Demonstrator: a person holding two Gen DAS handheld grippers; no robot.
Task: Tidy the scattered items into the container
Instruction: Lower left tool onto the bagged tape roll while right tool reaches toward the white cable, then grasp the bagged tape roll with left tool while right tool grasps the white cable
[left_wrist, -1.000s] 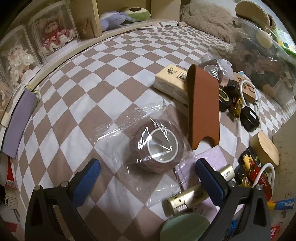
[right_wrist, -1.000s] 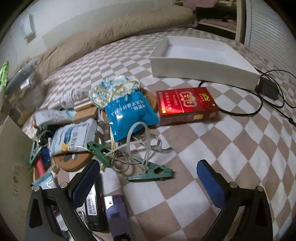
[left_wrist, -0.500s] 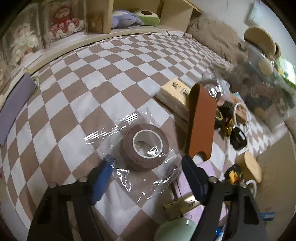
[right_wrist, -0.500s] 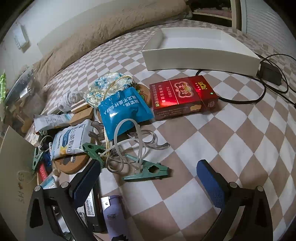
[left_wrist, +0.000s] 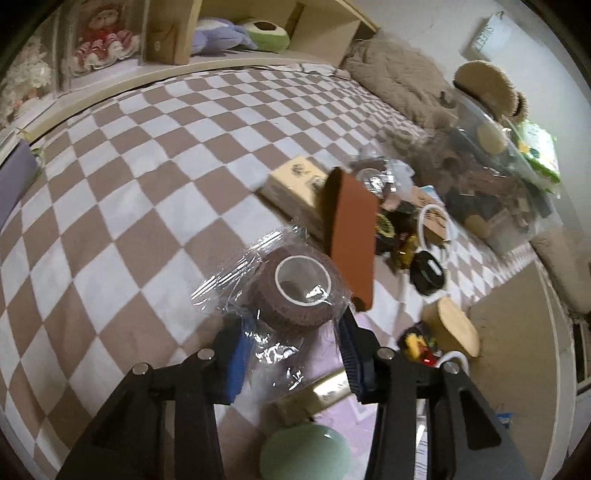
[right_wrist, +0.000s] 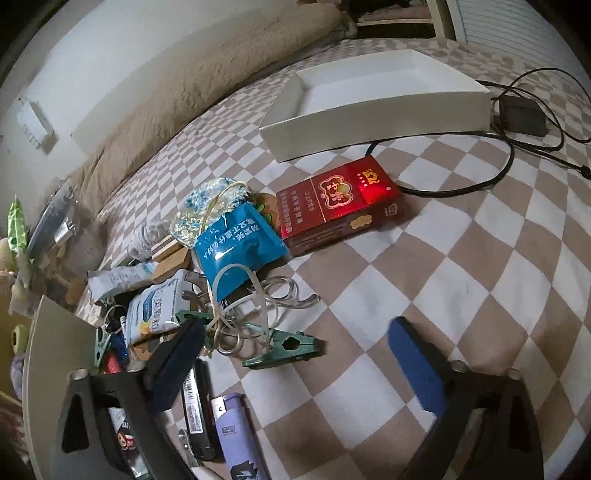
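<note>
Fingers of the left gripper (left_wrist: 291, 336) are closing around a plastic-wrapped brown tape roll (left_wrist: 299, 291) on the checkered bed (left_wrist: 147, 184), pads at its wrapper. Right gripper (right_wrist: 295, 354) fingers, closing slightly, stand wide apart with nothing between them; white container (right_wrist: 376, 114) lies beyond the red box (right_wrist: 340, 206).

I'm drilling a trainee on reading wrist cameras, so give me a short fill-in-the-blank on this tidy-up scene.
1. The brown tape roll between the closing left gripper's jaws is wrapped in clear ____.
2. The white container holds ____.
3. The box beside the blue pouch is coloured ____.
4. The clip nearest the right gripper is ____.

Missing words: plastic; nothing; red; green
</note>
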